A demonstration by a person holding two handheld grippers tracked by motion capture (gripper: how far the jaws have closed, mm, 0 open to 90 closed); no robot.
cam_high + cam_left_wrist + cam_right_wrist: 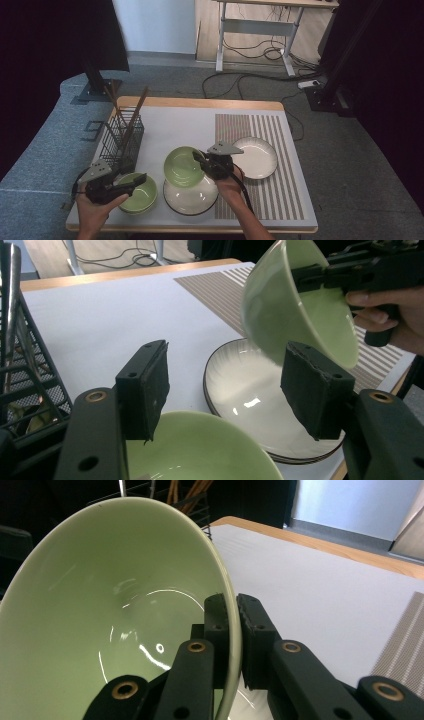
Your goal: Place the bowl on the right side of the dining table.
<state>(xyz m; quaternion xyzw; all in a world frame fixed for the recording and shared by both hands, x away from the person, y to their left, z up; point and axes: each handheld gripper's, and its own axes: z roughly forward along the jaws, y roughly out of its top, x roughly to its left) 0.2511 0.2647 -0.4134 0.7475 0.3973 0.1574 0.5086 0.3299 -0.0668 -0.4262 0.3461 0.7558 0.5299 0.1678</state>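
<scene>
My right gripper (pixel 202 162) is shut on the rim of a pale green bowl (pixel 182 166), holding it tilted in the air above a white plate (pixel 192 200). In the right gripper view, the jaws (pixel 235 630) pinch the green bowl's (pixel 110 605) wall, one inside and one outside. My left gripper (pixel 136 181) hovers open over a second green bowl (pixel 140 197) at the front left. In the left gripper view, its wide-apart pads (pixel 147 385) frame the white plate (pixel 245 390), with the second green bowl (pixel 200 450) below and the tilted green bowl (pixel 295 305) beyond.
A black wire rack (pixel 122 135) holding chopsticks (pixel 137 107) stands at the table's left. A second white plate (pixel 257 157) rests on the striped mat (pixel 270 190) at the right. The table's front edge (pixel 200 229) runs close below the dishes.
</scene>
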